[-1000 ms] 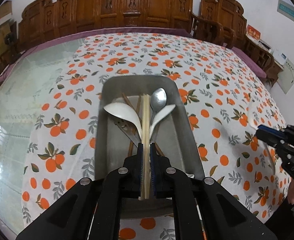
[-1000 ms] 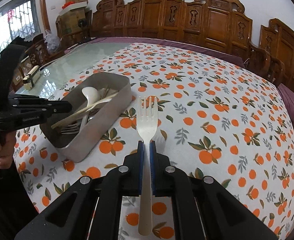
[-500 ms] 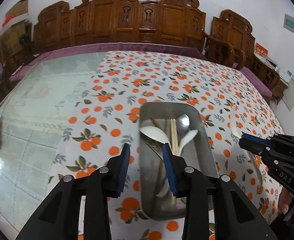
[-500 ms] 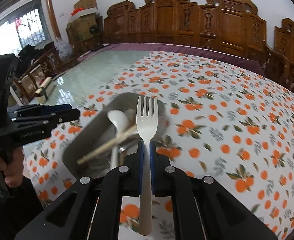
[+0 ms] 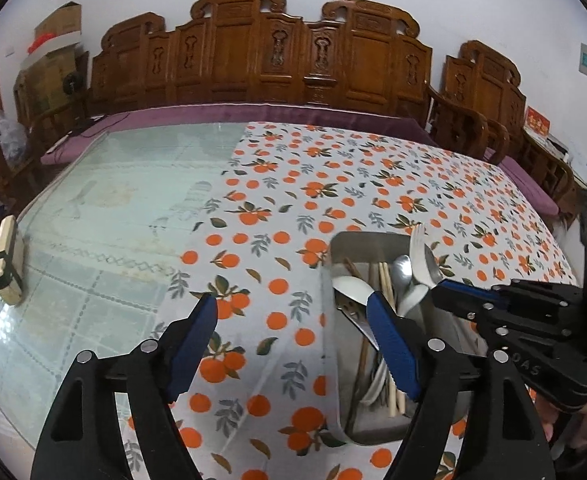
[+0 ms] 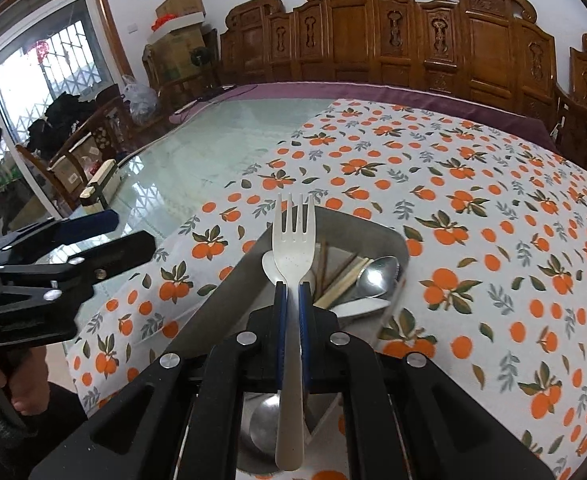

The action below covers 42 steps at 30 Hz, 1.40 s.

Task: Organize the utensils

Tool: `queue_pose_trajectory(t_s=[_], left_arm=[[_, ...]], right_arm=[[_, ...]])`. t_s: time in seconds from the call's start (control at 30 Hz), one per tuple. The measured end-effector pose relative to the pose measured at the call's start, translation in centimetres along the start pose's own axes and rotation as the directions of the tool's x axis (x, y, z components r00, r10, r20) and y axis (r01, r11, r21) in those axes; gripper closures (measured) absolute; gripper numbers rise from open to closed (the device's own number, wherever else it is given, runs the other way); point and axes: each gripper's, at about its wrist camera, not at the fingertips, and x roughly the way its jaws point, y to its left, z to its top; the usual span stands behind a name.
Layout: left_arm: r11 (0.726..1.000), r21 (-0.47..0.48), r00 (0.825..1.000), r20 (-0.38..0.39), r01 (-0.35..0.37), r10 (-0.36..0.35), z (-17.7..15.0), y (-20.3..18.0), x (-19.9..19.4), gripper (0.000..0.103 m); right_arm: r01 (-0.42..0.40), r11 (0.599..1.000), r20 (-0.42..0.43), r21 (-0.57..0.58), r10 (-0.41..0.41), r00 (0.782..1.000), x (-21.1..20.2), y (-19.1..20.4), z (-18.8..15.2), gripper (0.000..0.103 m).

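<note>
Evidently late in the sorting: the metal tray (image 5: 335, 248) on the orange-print tablecloth (image 5: 333, 160) already holds white spoons (image 5: 353, 286), a metal spoon (image 6: 377, 270) and pale chopsticks (image 5: 387, 280) beside darker ones, lying roughly lengthwise. Right gripper (image 6: 290, 300): jaws closed on the handle of a white fork (image 6: 293, 236), tines forward, held over the tray with no contact visible; in the left wrist view the same fork (image 5: 419, 256) shows above the tray's far right part. Left gripper (image 5: 293, 344): jaws spread wide, holding nothing, poised over the cloth just left of the tray, its right finger overlapping the tray in view. No loose utensil is visible on the cloth or the bare glass tabletop (image 5: 113, 200), so the fork appears to be the last piece; what seems left is lowering and releasing it among the others.
</note>
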Motion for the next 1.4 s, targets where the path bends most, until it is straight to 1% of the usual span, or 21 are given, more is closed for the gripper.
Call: queue_pose_trajectory(t_s=[0.2,0.5,0.7,0.83,0.87,0.97,1.0,1.07,1.13,1.17,1.2,1.23,1.27,1.3,1.33,1.4], left_arm=[[1.000,-0.018,1.000,0.006,-0.006,0.006,0.1,0.9,-0.2,0.029],[1.000,-0.017,1.000,0.003,-0.008,0.008,0.0,1.0,-0.3,0.029],[1.000,-0.010,1.000,0.002,-0.010,0.010,0.1,0.7,-0.3,0.029],[1.000,-0.007,1.000,0.004,-0.011,0.011,0.0,0.6,-0.3,0.028],[1.000,-0.004,1.000,0.004,-0.014,0.014,0.0,0.4,-0.3,0.024],[1.000,0.014,1.000,0.020,-0.016,0.016,-0.1,-0.3,-0.7,0.019],[1.000,0.024,0.999,0.027,-0.017,0.017,-0.2,-0.7,-0.8,0.017],[0.999,0.038,0.999,0.040,-0.020,0.018,-0.2,-1.4,-1.2,0.011],[0.998,0.056,0.999,0.049,-0.016,0.014,-0.3,-2.4,-1.5,0.008],[0.998,0.063,0.999,0.052,-0.018,0.015,-0.3,-2.8,-1.6,0.008],[0.997,0.071,0.998,0.056,-0.023,0.019,-0.4,-3.3,-1.8,0.008],[0.997,0.074,0.998,0.057,-0.029,0.024,-0.4,-3.8,-2.0,0.008],[0.997,0.078,0.998,0.057,-0.030,0.026,-0.4,-4.2,-2.2,0.008],[0.996,0.086,0.998,0.061,-0.027,0.021,-0.4,-4.8,-2.5,0.008],[0.995,0.095,0.998,0.066,-0.025,0.018,-0.4,-5.3,-2.8,0.008],[0.993,0.115,0.997,0.070,-0.022,0.014,-0.4,-6.3,-3.4,0.008]], right_arm=[[0.016,1.000,-0.024,0.005,-0.016,1.000,2.1,0.4,0.0,0.095],[0.080,0.997,-0.056,-0.004,-0.080,0.995,4.2,-0.2,-0.6,0.095],[0.058,0.998,-0.050,0.017,-0.057,0.997,4.1,-0.7,-0.8,0.095],[0.045,0.999,-0.026,0.016,-0.045,0.999,2.9,-0.7,-0.9,0.095],[0.043,0.999,-0.016,0.020,-0.043,0.999,2.3,-0.8,-1.0,0.095],[0.039,0.999,0.014,0.029,-0.040,0.999,0.3,-0.9,-1.4,0.095],[0.044,0.999,0.024,0.029,-0.045,0.999,-0.4,-1.0,-1.5,0.095],[0.059,0.998,0.045,0.033,-0.061,0.997,-2.1,-1.3,-2.0,0.095],[0.073,0.996,0.061,0.051,-0.076,0.995,-3.9,-1.8,-2.6,0.093],[0.085,0.995,0.068,0.056,-0.088,0.994,-4.7,-2.0,-2.9,0.083],[0.103,0.993,0.080,0.061,-0.108,0.991,-5.6,-2.2,-3.2,0.070],[0.115,0.991,0.085,0.064,-0.121,0.989,-6.2,-2.3,-3.4,0.063],[0.137,0.988,0.093,0.072,-0.143,0.985,-7.1,-2.6,-3.8,0.053],[0.149,0.986,0.098,0.079,-0.156,0.983,-7.7,-2.8,-4.1,0.044],[0.165,0.982,0.104,0.089,-0.174,0.979,-8.6,-3.1,-4.6,0.040],[0.194,0.975,0.108,0.111,-0.205,0.973,-10.0,-3.8,-5.2,0.022]])
